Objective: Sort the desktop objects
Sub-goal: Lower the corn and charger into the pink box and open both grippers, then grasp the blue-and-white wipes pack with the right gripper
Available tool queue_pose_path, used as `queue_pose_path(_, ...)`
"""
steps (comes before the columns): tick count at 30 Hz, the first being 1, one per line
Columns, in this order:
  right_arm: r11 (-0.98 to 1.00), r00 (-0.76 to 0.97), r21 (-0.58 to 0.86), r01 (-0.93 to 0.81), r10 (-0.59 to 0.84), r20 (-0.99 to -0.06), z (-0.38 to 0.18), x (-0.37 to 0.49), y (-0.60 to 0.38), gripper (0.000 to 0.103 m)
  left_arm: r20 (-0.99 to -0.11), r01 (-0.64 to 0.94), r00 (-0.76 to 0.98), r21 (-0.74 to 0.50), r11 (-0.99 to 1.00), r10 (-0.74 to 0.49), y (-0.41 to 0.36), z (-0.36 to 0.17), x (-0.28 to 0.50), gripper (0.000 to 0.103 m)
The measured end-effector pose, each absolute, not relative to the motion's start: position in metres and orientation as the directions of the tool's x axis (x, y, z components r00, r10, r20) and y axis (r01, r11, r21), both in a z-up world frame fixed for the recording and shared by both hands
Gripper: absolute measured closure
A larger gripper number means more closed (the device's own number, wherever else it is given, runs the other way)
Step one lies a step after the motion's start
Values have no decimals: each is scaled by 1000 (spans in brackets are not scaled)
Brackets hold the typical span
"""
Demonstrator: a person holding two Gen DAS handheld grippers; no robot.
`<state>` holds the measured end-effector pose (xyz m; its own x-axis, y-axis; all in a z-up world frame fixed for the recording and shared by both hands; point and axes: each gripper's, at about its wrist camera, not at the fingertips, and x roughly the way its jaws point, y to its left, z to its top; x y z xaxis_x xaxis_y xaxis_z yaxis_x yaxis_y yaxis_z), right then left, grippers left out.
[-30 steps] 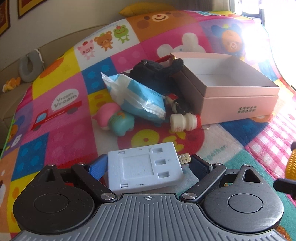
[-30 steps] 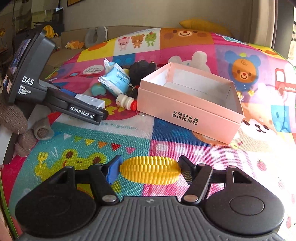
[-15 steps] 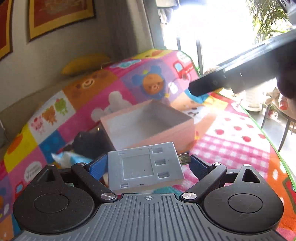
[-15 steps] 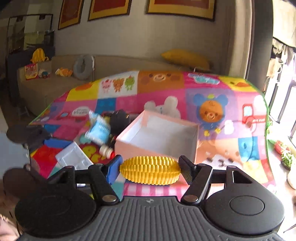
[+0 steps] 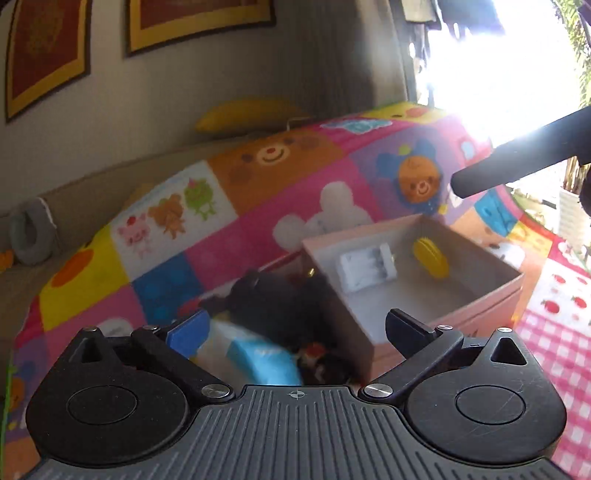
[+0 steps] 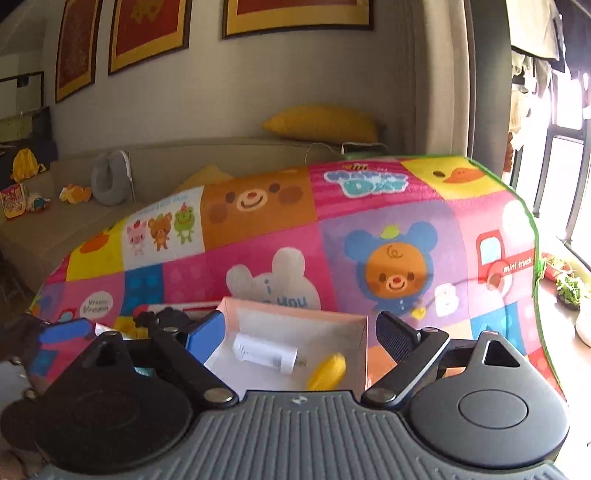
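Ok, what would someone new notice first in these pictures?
Probably the bright cartoon-animal play mat covering the whole surface. Next, the pink box at its middle, holding a white charger and a yellow corn toy. A black plush sits left of it.

A home, a lived-in sitting room. Beige sofa (image 6: 92,221) along the wall, with a yellow cushion (image 6: 321,123), a grey neck pillow (image 6: 110,177) and small toys. Gold-framed red pictures (image 6: 295,14) above. Cartoon-animal children's blanket (image 6: 258,229) spread out in front. Laundry (image 6: 535,40) hanging by the window, potted plants (image 6: 570,290) on the sill.
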<state>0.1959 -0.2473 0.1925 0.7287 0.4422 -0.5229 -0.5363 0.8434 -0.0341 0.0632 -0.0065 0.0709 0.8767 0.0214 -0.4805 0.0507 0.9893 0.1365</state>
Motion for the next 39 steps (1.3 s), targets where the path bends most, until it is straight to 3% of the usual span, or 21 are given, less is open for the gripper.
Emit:
queue_pose_path(3,796,693,-98,-598,451,-562,158,168,-225,14,-590,-22,800,155,988,110,23,43,51,0)
queue_pose_path(5,741,662,-147,-655,470,-584,139,143,-205,20,-632,-80,755,178,981,176,44,28,41,0)
queue_pose_path(7,690,603,-145,-709,487,-632,123,125,-185,43,-644,-125,735,181,975,214,62,20,33,0)
queue_pose_path(8,672,565,-120,-731,497,-659,117,121,-175,46,-649,-146,727,173,974,225,70,17,29,0)
queue_pose_path(12,667,535,-108,-737,478,-696,94,111,-141,47,-659,-207,714,122,971,235,92,11,19,0)
queue_pose_path(15,738,534,-50,-673,439,-723,81,122,-125,37,-651,-217,726,90,972,223,95,9,15,0)
queue_pose_path(18,796,540,-6,-605,405,-738,70,130,-116,35,-649,-220,731,68,973,211,97,8,14,0)
queue_pose_path(21,812,546,20,-583,410,-731,67,133,-111,41,-654,-224,731,41,974,196,99,7,17,0)
queue_pose_path(24,814,562,0,-581,400,-724,67,134,-108,60,-655,-225,731,37,974,193,100,7,17,0)
queue_pose_path(39,719,560,-107,-686,429,-709,81,75,-179,60,-648,-203,728,109,973,224,81,9,30,0)
